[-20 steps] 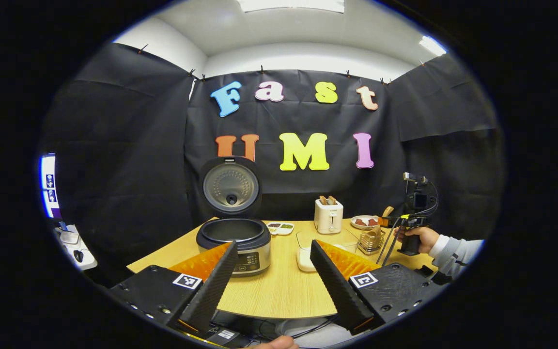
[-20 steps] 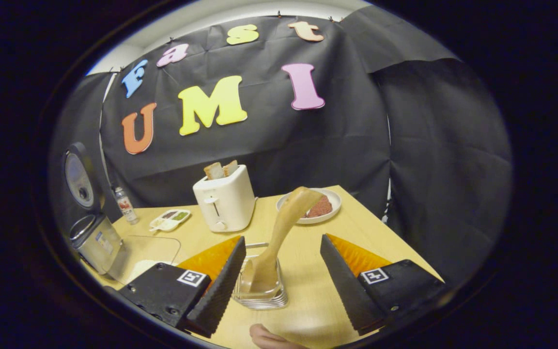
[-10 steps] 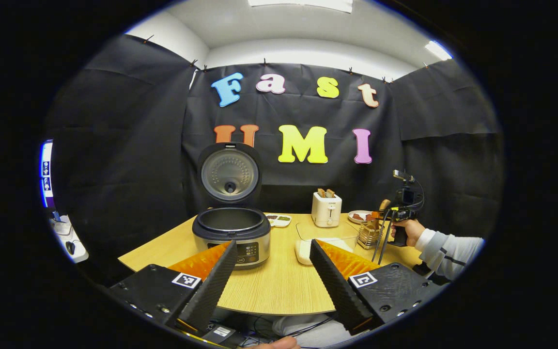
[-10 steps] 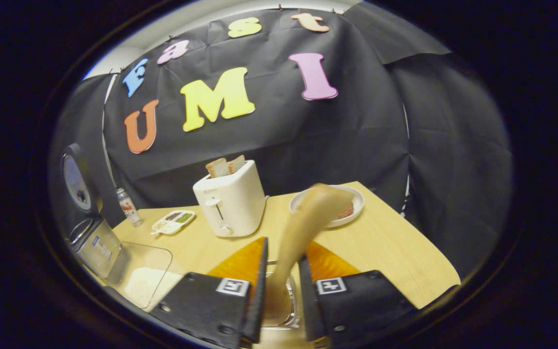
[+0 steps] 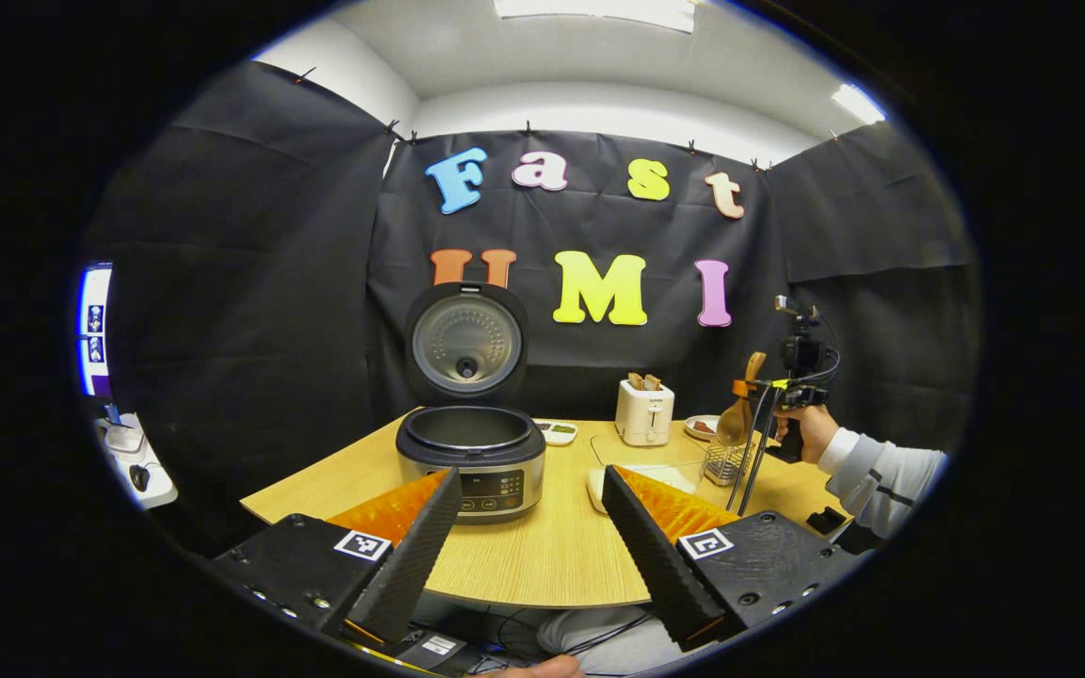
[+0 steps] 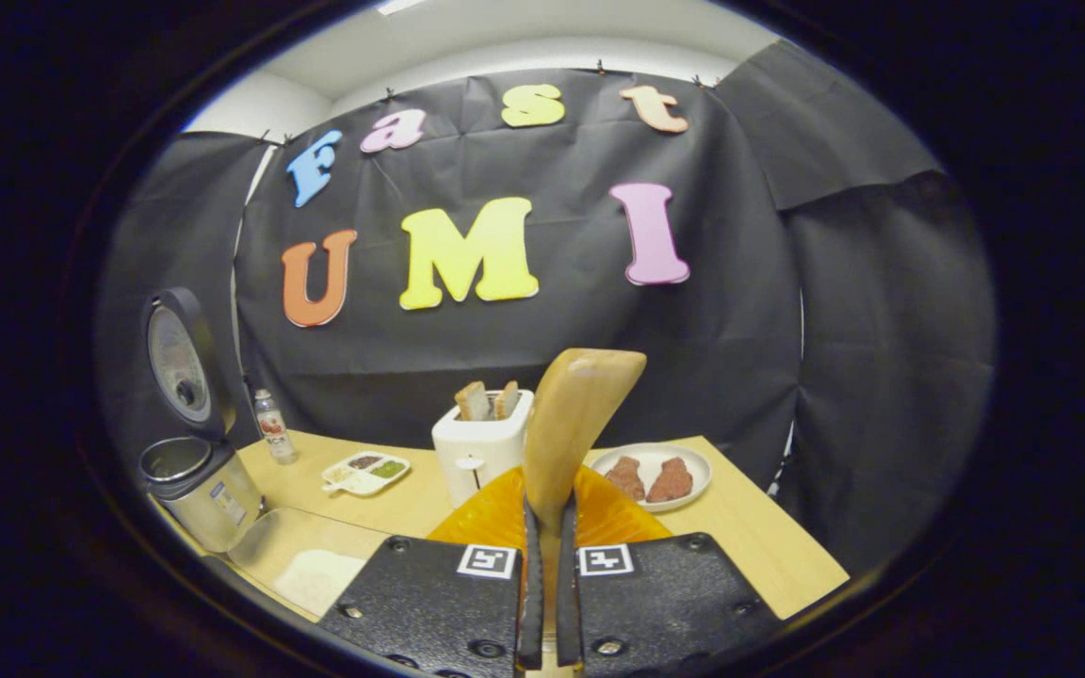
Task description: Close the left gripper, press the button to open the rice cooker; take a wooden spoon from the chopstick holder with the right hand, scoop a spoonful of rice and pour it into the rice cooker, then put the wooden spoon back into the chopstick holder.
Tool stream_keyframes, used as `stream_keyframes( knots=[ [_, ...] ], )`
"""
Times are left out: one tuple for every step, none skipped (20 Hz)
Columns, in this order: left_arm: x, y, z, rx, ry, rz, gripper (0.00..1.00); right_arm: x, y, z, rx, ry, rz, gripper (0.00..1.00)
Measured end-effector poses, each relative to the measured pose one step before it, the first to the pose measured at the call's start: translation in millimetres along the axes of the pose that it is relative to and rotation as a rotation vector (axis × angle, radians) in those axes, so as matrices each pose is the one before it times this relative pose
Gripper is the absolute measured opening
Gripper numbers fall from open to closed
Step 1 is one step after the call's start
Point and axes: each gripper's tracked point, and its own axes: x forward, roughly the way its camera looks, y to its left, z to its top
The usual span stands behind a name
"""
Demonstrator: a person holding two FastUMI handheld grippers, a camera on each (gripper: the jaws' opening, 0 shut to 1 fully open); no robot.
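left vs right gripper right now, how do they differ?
The left gripper has its jaws spread wide with nothing between them; the right gripper is clamped on the wooden spoon.
The left gripper hangs back at the near table edge, facing the open rice cooker; the right gripper, seen in the left gripper view, is raised over the chopstick holder.
Both are hand-held, each bearing square markers.

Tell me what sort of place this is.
Likely a staged kitchen set in a recording booth: a wooden table carries an open rice cooker and a toaster, with black cloth hung as walls.
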Motion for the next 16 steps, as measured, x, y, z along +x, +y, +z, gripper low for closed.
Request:
stream_keyframes(
  knots=[
    [-3.24, 3.69, -0.34, 0.00077, 0.00109, 0.00514, 0.96, -3.75, 9.88, 9.26, -0.00846, -0.01531, 0.01037, 0.11],
    [-1.32, 4.54, 0.18, -0.00054, -0.00234, 0.00747, 0.96, -3.8, 11.93, 7.18, -0.01196, -0.00901, 0.01819, 0.11],
    [0.13, 3.56, 0.36, -0.00127, -0.0021, 0.0062, 0.96, -2.74, 12.3, 7.06, -0.01345, -0.01105, 0.01687, 0.11],
    [-0.63, 3.56, -0.69, -0.00192, 0.00301, 0.00812, 0.96, -2.54, 8.85, 6.26, -0.01511, -0.0059, 0.00988, 0.11],
    [-2.08, 2.14, -0.91, 0.00442, 0.00201, 0.00383, 0.96, -0.82, 7.0, 5.09, -0.00425, -0.00706, 0.00699, 0.11],
    [-0.8, 2.67, -0.31, 0.00809, -0.00212, 0.00724, 0.96, -1.59, 9.49, 4.18, 0.00285, -0.00544, 0.01301, 0.11],
    [-1.36, 4.39, -0.93, 0.00715, -0.00326, 0.00926, 0.96, -1.38, 12.1, 1.05, 0.0019, 0.0001, 0.01405, 0.11],
    [-0.01, 2.78, -0.98, 0.00783, 0.00123, 0.00875, 0.96, 0.41, 9.81, -0.6, -0.00012, 0.00148, 0.01297, 0.11],
    [0.26, 1.83, -1.35, 0.00707, 0.00208, 0.00696, 0.95, 0.75, 10.41, -4.13, -0.00531, 0.00507, 0.01015, 0.11],
    [0.46, 0.37, -0.91, 0.00645, 0.0018, 0.00423, 0.95, -0.03, 8.49, -5.4, 0.00652, 0.00387, 0.00361, 0.11],
    [-1.06, -0.04, -0.07, 0.00504, 0.00251, 0.00102, 0.95, -0.84, 10.33, -5.52, 0.00734, 0.00103, 0.01519, 0.11],
    [-0.02, 0.22, -0.47, 0.00396, 0.0006, 0.00008, 0.95, 2.46, 12.35, -6.44, -0.00471, 0.00708, 0.02228, 0.11],
    [-1.24, 0.77, -0.4, 0.00347, -0.00124, 0.00218, 0.96, 4.34, 9.18, -9.31, -0.01921, 0.01231, 0.0121, 0.11],
    [-0.37, 3.14, 0.87, -0.00026, -0.00434, 0.00732, 0.96, 2.41, 5.03, -10.84, -0.02196, 0.01449, -0.00037, 0.11],
    [-0.96, 5.5, 1.12, -0.00658, -0.00185, 0.00832, 0.96, 1.28, 4.59, -13.96, -0.01571, 0.01722, 0.00071, 0.11],
    [-0.52, 3.85, 0.43, -0.01212, -0.00038, 0.00646, 0.96, 1.91, 6.42, -12.97, -0.01137, 0.01831, 0.00423, 0.11]
  ],
)
